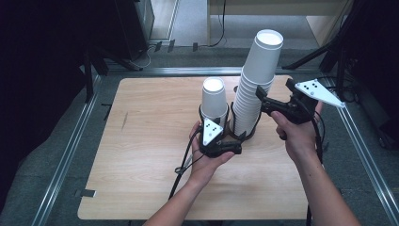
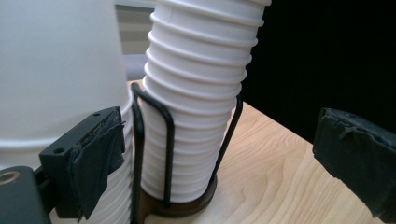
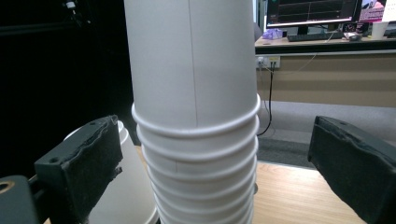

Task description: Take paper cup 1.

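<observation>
A tall stack of upturned white paper cups [image 1: 256, 80] stands in a black wire holder [image 1: 250, 133] near the middle of the wooden table [image 1: 155, 141]. A shorter stack [image 1: 214, 98] stands beside it on the left. My left gripper [image 1: 221, 141] is low in front of the holder and open; in the left gripper view its pads [image 2: 95, 158] stand wide on either side of the tall stack's lower cups [image 2: 196, 107] and the holder's brown base [image 2: 187, 206]. My right gripper [image 1: 266, 101] is open at the tall stack's right side, its jaws flanking the upper cups [image 3: 196, 135] without touching.
The shorter stack [image 3: 123, 191] shows behind the right gripper's left jaw. Metal rails [image 1: 70, 150] frame the table. A desk with a monitor [image 3: 310, 11] stands beyond the far edge. Bare wood lies to the left and front of the holder.
</observation>
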The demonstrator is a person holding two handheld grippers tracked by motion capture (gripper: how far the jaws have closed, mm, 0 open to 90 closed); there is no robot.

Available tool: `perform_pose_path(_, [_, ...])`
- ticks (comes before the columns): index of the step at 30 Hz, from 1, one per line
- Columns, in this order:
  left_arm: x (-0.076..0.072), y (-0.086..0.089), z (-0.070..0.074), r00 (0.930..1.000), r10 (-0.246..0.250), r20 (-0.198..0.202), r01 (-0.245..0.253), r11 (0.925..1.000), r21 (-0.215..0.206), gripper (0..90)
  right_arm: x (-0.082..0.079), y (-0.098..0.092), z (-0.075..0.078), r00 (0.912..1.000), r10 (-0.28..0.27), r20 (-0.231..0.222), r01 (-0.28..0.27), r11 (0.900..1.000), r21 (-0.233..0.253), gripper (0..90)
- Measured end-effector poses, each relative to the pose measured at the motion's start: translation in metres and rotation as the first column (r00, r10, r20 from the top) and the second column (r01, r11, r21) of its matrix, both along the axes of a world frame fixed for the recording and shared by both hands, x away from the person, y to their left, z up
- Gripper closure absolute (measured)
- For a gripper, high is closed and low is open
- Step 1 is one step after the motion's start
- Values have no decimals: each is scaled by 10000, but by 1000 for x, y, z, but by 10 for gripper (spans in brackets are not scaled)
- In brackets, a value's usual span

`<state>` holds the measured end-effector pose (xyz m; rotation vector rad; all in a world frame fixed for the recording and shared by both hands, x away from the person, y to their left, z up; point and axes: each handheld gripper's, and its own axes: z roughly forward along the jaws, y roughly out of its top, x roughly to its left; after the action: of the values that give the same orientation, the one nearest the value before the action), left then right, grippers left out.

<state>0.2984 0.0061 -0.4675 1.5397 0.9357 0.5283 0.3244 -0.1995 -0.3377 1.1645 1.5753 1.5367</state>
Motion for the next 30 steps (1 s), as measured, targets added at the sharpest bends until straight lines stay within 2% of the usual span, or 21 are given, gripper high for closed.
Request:
perform_pose_path(7, [7,-17,1,9997,100,222,-106,9995,290,26,9,14,10,10000,-28,20,28,9997,-228,21])
perform_pose_path(10, [14,-27,5,9992,302,279,-307,9993,199,25,15,17,14,9999,-108,11,108,9996,-267,20])
perform_pose_path(15, [24,-29,10,9979,631,175,-624,9974,-367,64,23,19,18,9999,-95,-132,93,9998,-152,20])
perform_pose_path(18, [27,-29,11,9976,671,176,-664,9971,-362,63,27,21,19,9998,-133,-142,130,9997,-216,20])
perform_pose_path(21, [33,-31,12,9972,729,172,-724,9970,-286,64,32,23,19,9995,-223,-215,216,9992,-327,21])
perform_pose_path(24, [35,-33,12,9963,825,253,-821,9965,-187,64,36,23,20,9994,-216,-253,212,9997,-145,23])
perform_pose_path(27, [39,-39,14,9925,1106,521,-1116,9936,167,63,40,25,20,9992,-267,-295,261,9995,-184,25])
perform_pose_path(30, [42,-42,16,9918,1160,543,-1179,9925,324,63,43,26,20,9992,-259,-300,254,9995,-164,27])
